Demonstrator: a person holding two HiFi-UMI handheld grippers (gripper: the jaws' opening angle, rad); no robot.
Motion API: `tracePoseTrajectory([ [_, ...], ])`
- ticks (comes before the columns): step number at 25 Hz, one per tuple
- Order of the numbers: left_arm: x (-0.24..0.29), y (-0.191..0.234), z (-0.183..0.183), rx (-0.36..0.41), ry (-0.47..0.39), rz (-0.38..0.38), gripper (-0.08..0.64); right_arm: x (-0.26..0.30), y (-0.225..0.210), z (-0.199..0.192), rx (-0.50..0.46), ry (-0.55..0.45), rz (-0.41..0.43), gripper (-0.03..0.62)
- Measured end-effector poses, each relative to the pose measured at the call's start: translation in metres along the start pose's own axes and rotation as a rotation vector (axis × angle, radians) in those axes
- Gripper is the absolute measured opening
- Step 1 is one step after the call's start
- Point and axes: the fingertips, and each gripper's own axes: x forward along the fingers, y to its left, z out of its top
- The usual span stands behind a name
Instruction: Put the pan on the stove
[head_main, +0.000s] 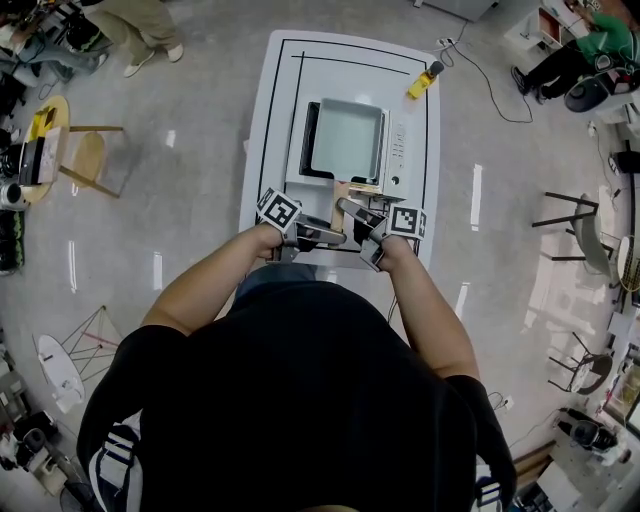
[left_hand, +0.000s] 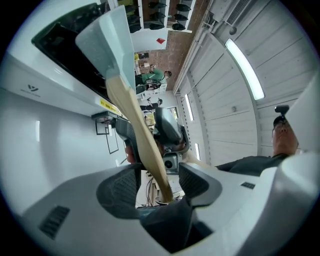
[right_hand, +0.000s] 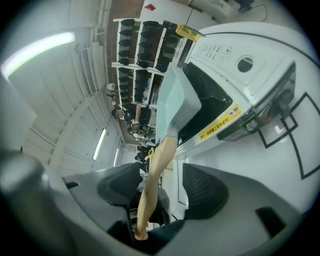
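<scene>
A square pale-green pan (head_main: 345, 140) sits on the white stove (head_main: 400, 160) on the table, its wooden handle (head_main: 342, 190) pointing toward me. My left gripper (head_main: 330, 235) and right gripper (head_main: 352, 212) meet at the handle's near end. In the left gripper view the handle (left_hand: 142, 140) runs between the pads (left_hand: 120, 187) of the open left gripper (left_hand: 157, 182), with a gap beside it, up to the pan (left_hand: 107, 40). In the right gripper view the handle (right_hand: 155, 170) lies between the spread pads (right_hand: 207, 192) of the open right gripper (right_hand: 162, 192), below the pan (right_hand: 177, 100).
The stove stands on a white table (head_main: 265, 130) with black lines; a yellow tool (head_main: 422, 84) lies at its far right corner. A wooden chair (head_main: 90, 160) stands to the left and stools (head_main: 575, 225) to the right. A person (head_main: 575, 50) sits at the far right.
</scene>
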Motion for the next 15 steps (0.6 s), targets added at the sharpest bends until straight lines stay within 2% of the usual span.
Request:
tracePoseTrajectory([
  [4, -0.01, 0.003, 0.01, 0.043, -0.068, 0.045, 0.233, -0.014, -0.001, 0.0, -0.028, -0.024, -0.036, 0.261],
  [10, -0.037, 0.007, 0.028, 0.104, -0.226, 0.109, 0.235, -0.035, -0.008, -0.003, -0.072, -0.061, -0.1, 0.261],
  [15, -0.052, 0.004, 0.03, 0.162, -0.275, 0.168, 0.235, -0.052, -0.01, 0.002, -0.098, -0.117, -0.143, 0.259],
])
